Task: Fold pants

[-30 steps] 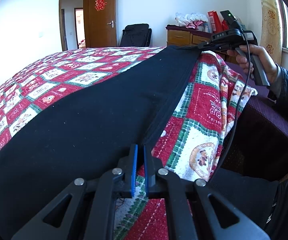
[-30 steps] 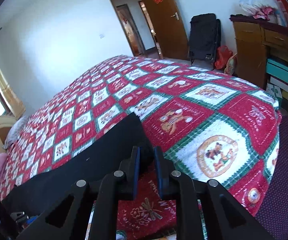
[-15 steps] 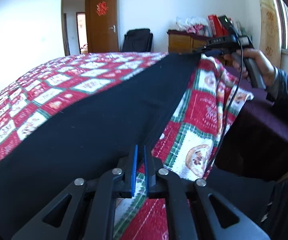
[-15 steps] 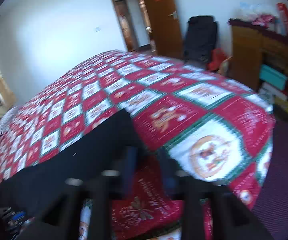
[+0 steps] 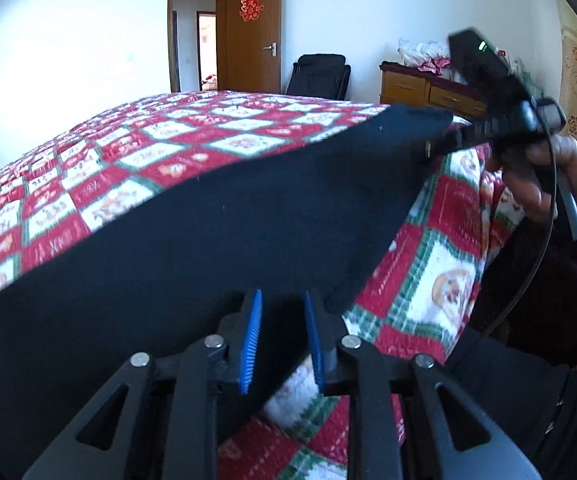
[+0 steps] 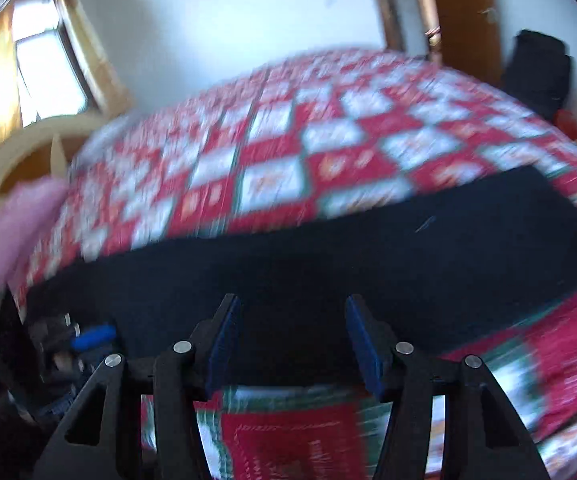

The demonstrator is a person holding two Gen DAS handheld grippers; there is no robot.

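Black pants (image 5: 228,232) lie stretched in a long strip along the near edge of the bed. My left gripper (image 5: 281,300) is at their near end; its jaws are opening and the black cloth lies loose between the blue pads. A hand (image 5: 544,176) holds my right gripper (image 5: 444,142) at the far end of the strip. The right wrist view is blurred. There the right gripper (image 6: 292,312) stands open over the near edge of the pants (image 6: 368,240), its pads off the cloth.
A red, white and green patchwork quilt (image 5: 128,168) covers the bed. Behind it are an open wooden door (image 5: 252,28), a black chair (image 5: 320,76) and a wooden dresser (image 5: 420,88). A pink pillow (image 6: 20,224) lies by the curved headboard (image 6: 8,152).
The left jaws, shut on the pants' edge before, have parted. The right gripper opened, let go of the pants' end and swung fast along the bed, turning toward the headboard.
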